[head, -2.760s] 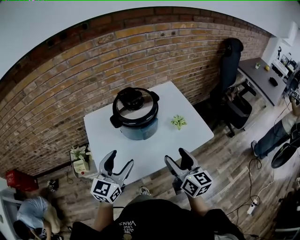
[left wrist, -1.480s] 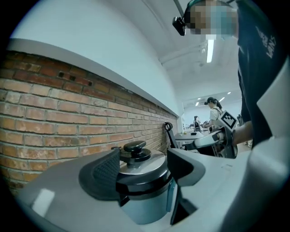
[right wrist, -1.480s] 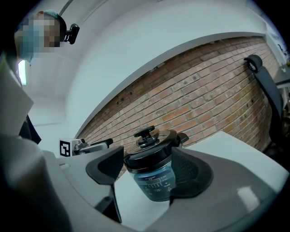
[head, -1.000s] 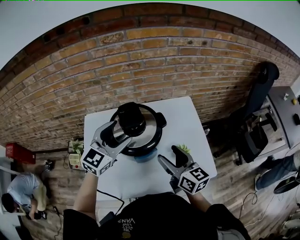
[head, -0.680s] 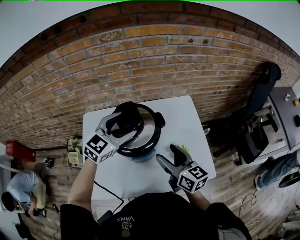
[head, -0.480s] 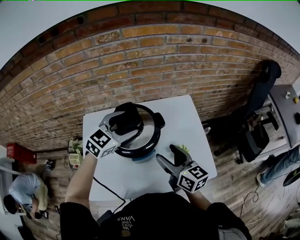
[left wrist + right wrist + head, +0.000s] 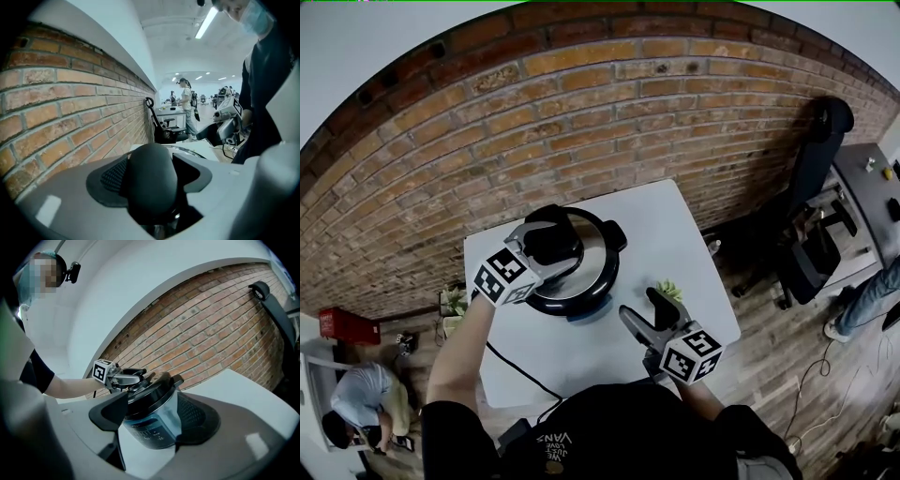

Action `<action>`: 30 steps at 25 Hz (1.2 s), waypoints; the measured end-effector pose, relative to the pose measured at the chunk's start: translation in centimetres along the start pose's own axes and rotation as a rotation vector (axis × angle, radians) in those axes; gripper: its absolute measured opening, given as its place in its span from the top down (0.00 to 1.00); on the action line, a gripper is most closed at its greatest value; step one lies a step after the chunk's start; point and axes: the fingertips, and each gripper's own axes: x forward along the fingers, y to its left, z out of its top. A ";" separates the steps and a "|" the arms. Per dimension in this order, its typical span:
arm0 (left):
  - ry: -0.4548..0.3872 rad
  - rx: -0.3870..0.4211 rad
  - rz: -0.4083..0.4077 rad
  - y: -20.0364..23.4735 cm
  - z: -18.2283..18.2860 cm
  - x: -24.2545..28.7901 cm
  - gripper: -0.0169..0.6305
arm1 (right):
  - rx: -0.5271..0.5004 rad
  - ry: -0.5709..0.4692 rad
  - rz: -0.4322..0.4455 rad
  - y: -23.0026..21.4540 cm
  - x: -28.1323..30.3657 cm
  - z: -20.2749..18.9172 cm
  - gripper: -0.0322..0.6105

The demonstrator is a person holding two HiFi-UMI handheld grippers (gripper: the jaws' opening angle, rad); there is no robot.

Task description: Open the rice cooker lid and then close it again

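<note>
A black rice cooker [image 7: 581, 286] with a bluish front stands on the white table [image 7: 675, 234], and its lid [image 7: 598, 258] is down. My left gripper [image 7: 553, 246] reaches over it, open, with one jaw on each side of the black lid knob [image 7: 551, 239]. In the left gripper view the knob [image 7: 152, 178] nearly fills the space between the pads of the left gripper [image 7: 151, 168]. My right gripper [image 7: 645, 307] hovers open over the table's front right, holding nothing. The right gripper view looks past the right gripper [image 7: 153, 413] at the cooker [image 7: 152, 425] and the left gripper [image 7: 126, 377].
A small green object [image 7: 667, 289] lies on the table just beyond my right gripper. A black cable [image 7: 520, 370] runs off the table's front. A brick wall [image 7: 581, 122] stands behind the table. A black office chair [image 7: 811, 159] is at the right. A person [image 7: 356, 412] crouches at the lower left.
My left gripper came up from the table's front and settled around the lid knob. The right gripper stays low at the front right. The lid has not moved.
</note>
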 end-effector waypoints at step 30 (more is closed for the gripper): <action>-0.090 0.262 -0.446 -1.5 0.3 -0.5 0.54 | 0.058 -0.143 -0.344 0.6 -7.4 -2.9 0.46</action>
